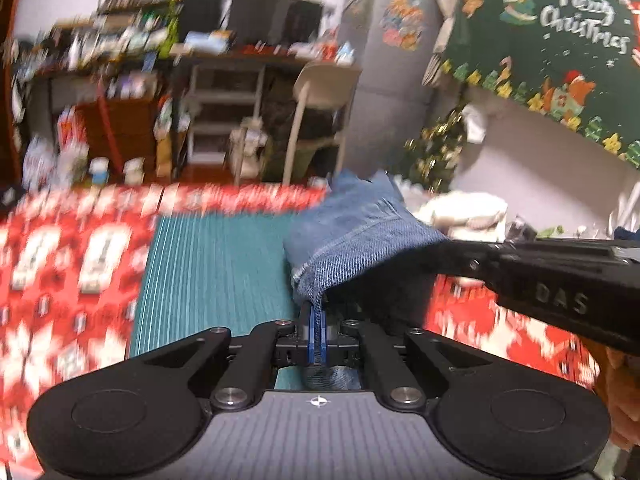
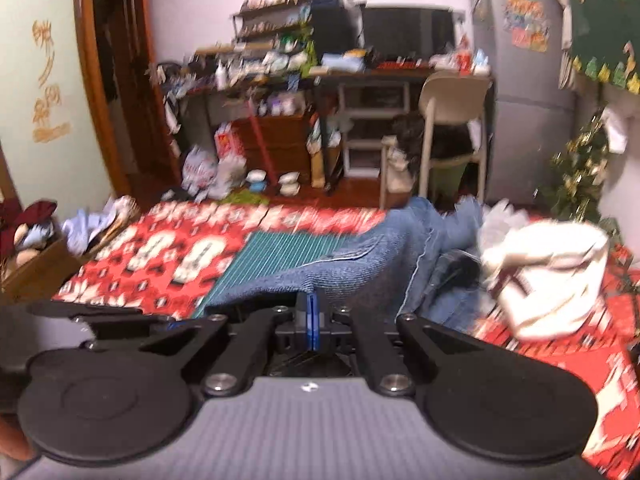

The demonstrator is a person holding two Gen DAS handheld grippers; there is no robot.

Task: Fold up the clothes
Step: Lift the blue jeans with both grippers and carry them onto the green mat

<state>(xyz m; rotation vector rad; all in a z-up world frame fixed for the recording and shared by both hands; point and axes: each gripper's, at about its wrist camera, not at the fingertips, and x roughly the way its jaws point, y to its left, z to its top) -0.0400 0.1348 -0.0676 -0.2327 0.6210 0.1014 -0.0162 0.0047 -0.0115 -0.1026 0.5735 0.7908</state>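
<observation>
Blue denim jeans [image 1: 352, 236] are lifted above a teal striped mat [image 1: 216, 268]. My left gripper [image 1: 318, 320] is shut on a hem edge of the denim, which hangs out in front of the blue pads. In the right wrist view the jeans [image 2: 360, 260] spread from the mat [image 2: 276, 248] toward the right. My right gripper [image 2: 312, 312] is shut, with the denim's edge caught at its tips. The right gripper's black body [image 1: 560, 280] crosses the left wrist view at the right, touching the cloth.
A red and white patterned cover [image 2: 168, 256] lies under the mat. A white bundle of cloth [image 2: 552, 276] sits to the right of the jeans. Beyond the surface stand a white chair [image 2: 452, 120], a cluttered desk and a small decorated tree [image 2: 580, 168]. A box of items [image 2: 32, 248] is at far left.
</observation>
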